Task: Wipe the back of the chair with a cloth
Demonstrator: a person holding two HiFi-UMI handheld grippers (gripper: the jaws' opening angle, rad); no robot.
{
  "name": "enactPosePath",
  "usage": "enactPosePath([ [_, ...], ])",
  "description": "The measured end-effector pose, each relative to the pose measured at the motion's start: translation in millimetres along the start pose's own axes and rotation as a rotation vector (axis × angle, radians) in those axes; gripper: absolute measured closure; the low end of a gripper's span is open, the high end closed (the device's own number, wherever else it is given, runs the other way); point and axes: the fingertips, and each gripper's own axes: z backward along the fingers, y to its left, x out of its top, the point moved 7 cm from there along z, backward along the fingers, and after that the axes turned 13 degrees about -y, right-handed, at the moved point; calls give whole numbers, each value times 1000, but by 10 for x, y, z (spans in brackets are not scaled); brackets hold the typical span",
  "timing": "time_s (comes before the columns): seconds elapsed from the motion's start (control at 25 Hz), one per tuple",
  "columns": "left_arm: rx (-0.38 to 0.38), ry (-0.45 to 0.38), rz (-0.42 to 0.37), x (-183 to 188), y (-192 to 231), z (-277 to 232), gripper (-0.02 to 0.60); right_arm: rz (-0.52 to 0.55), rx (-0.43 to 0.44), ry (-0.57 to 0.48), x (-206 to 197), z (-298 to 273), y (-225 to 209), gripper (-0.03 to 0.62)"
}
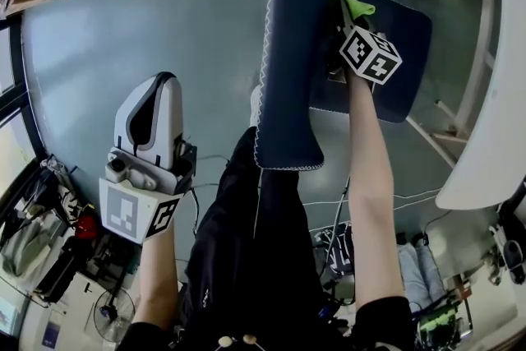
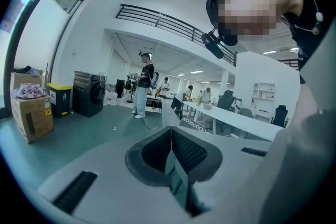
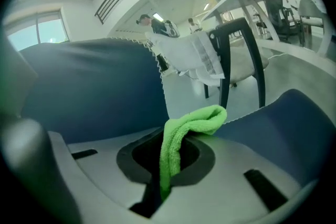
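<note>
Now: green cloth clamped in our right claw, beside the chair back

Below us stands the dark blue chair (image 1: 292,53), its tall white-stitched backrest rising toward us and its seat (image 1: 403,53) spreading to the right over the teal floor (image 1: 164,12). Our right gripper (image 1: 348,12) reaches in over the seat, just beside the backrest; whether it touches the backrest we cannot tell. Our left gripper (image 1: 158,86) hangs well apart from the chair, its jaws pressed together with nothing between them. Our right jaws are clamped on the green cloth (image 3: 181,136), whose folded free end flops over toward the seat side.
</note>
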Motion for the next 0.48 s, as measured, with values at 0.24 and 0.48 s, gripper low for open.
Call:
enactPosePath([
  [0.24,5,9,-5,-19,83,-8,575,-31,92,126,-232,-139,76,576],
  [0.48,11,5,4,-17,138,-28,575,-111,96,152,-270,-111,59,576],
])
